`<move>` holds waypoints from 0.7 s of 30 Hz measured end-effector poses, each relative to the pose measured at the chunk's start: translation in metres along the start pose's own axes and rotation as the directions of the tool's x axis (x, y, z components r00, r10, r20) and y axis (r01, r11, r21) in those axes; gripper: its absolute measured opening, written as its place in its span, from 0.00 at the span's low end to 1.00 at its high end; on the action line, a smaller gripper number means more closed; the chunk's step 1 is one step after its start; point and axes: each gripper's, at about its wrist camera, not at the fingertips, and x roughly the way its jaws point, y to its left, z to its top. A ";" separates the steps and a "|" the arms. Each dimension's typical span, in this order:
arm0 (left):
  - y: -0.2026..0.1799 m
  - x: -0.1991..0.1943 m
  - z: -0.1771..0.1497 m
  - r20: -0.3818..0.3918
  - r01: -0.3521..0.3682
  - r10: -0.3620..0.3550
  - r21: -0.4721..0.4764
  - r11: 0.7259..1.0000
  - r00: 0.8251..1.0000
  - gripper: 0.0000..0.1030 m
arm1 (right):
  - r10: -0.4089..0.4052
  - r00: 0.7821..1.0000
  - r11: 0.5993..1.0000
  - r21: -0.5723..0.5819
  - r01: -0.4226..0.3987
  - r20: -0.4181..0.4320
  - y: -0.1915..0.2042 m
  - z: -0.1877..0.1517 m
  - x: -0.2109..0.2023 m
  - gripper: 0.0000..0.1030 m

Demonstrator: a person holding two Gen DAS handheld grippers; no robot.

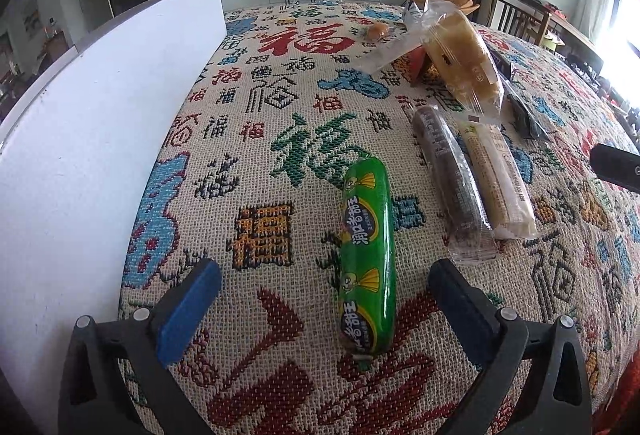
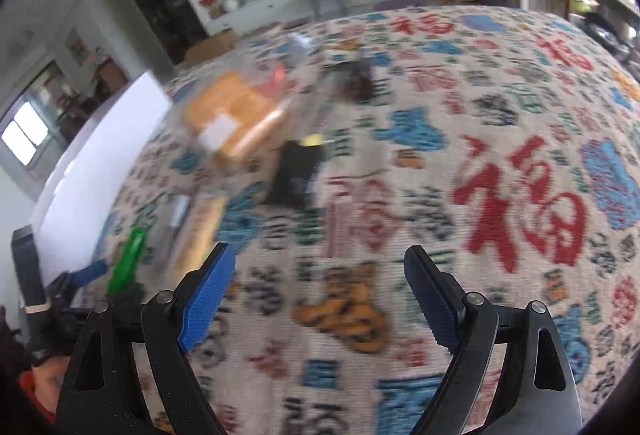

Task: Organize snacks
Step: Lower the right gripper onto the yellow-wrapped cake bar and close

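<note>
Green plastic-wrapped sausage (image 1: 368, 255) lies lined up between my wide-open, empty left claw (image 1: 324, 289); my right claw (image 2: 320, 299) gapes empty, with the bagged bread (image 1: 464, 63) unsorted.

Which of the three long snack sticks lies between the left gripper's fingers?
The green sausage. Its near end lies between the open left gripper, untouched; the dark roll and the pale roll lie further right, side by side.

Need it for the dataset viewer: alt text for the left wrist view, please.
The open left gripper straddles a green sausage lying on a patterned tablecloth, pads clear of it. To its right lie a dark wrapped roll and a pale one, with bagged bread behind; a white board stands left.
</note>
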 end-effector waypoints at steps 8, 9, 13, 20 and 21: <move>0.000 0.000 0.000 0.000 0.000 0.000 0.000 1.000 1.000 1.00 | -0.021 0.995 0.994 -0.113 0.010 -0.094 0.078 0.014 0.063 0.83; 0.000 0.000 0.000 0.000 0.000 0.000 0.000 1.000 1.000 1.00 | -0.035 0.995 0.994 -0.102 0.025 -0.091 0.077 0.015 0.067 0.83; 0.000 0.000 0.000 0.000 0.000 0.000 -0.001 1.000 1.000 1.00 | -0.035 0.995 0.997 -0.076 0.028 -0.096 0.073 0.013 0.070 0.65; 0.001 0.001 0.000 0.000 0.001 -0.001 -0.001 1.000 1.000 1.00 | -0.044 0.989 0.983 -0.182 0.018 -0.139 0.101 0.007 0.078 0.48; 0.001 0.001 0.000 0.000 0.001 -0.001 -0.001 1.000 1.000 1.00 | -0.049 0.990 0.980 -0.199 0.021 -0.135 0.103 0.007 0.078 0.51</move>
